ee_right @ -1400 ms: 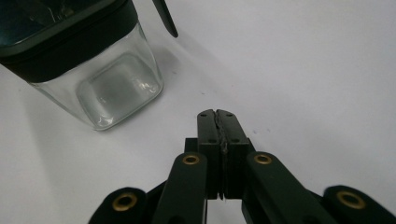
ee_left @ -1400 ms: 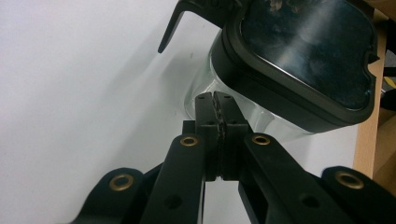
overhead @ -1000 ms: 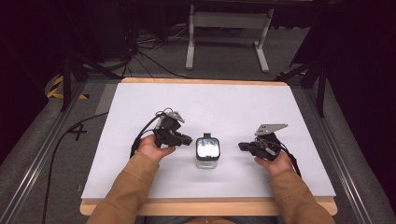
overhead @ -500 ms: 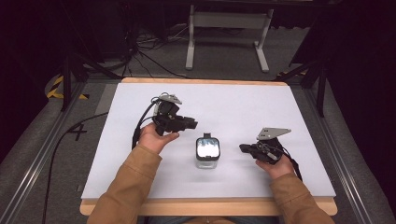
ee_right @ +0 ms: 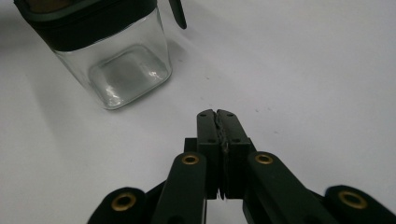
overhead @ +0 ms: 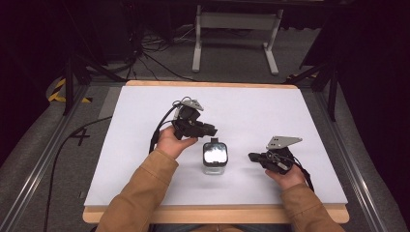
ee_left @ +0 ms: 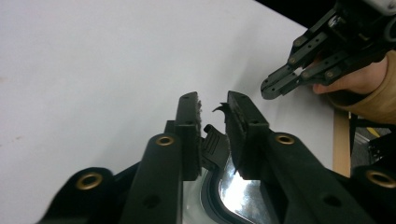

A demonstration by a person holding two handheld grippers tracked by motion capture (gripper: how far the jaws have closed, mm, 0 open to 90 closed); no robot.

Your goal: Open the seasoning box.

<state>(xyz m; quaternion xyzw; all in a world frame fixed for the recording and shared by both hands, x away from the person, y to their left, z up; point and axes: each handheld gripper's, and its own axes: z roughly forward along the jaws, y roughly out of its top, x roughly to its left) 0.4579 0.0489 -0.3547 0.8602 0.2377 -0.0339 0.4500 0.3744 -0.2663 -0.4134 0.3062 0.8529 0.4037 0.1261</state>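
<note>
A square clear-glass jar with a black clip-on lid (overhead: 215, 155) stands upright near the middle of the white-topped bench (overhead: 290, 111), between the two hand-held tools. In the right gripper view the jar (ee_right: 112, 56) sits on the bench surface up and to the left of the right gripper (ee_right: 218, 116), apart from it.

The left gripper (overhead: 209, 130) is held above the far edge of the jar, pointing toward the person's right. In the left gripper view its fingers (ee_left: 189, 126) stand a little apart – released, and just now closing further. The lid's black latch (ee_left: 215, 140) shows in the gap between them, but the pads do not press on it.

The right gripper (overhead: 252, 157) hovers low beside the jar, pointing at it – its fingers (ee_right: 208, 128) clenched together on nothing.
</note>
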